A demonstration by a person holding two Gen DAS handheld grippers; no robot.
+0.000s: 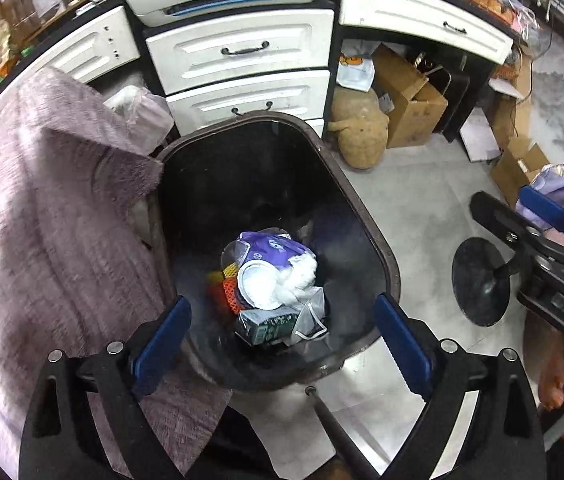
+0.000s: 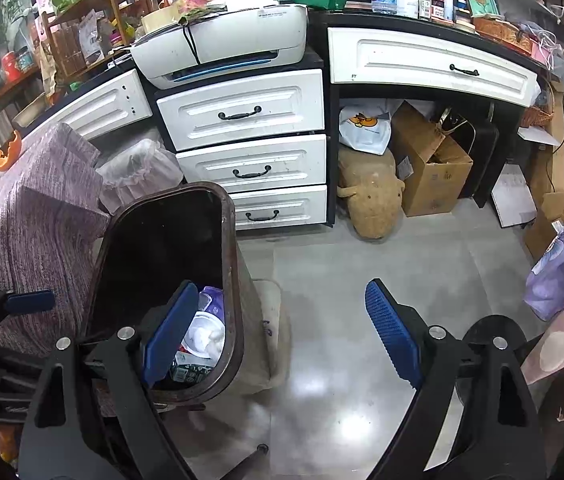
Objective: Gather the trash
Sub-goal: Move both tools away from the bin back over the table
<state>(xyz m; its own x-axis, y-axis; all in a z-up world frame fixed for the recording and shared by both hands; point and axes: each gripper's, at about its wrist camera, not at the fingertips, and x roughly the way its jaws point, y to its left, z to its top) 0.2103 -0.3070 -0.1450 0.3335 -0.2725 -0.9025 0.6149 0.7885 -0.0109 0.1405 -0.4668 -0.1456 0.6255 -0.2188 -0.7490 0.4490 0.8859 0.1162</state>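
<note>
- Progress, judged from the heap: the tall dark plastic trash bin already holds a purple wrapper, white round lid, crumpled tissue and green carton – several pieces collected.
- The left gripper hovers over the bin mouth, its blue-padded jaws spread wide with nothing between them.
- The right gripper is likewise released and empty, over the glossy grey floor.
- What remains cannot be told – no loose trash shows on the floor.
- Around: white drawer cabinet, a printer on top, cardboard boxes, purple-grey cloth-covered table.
</note>
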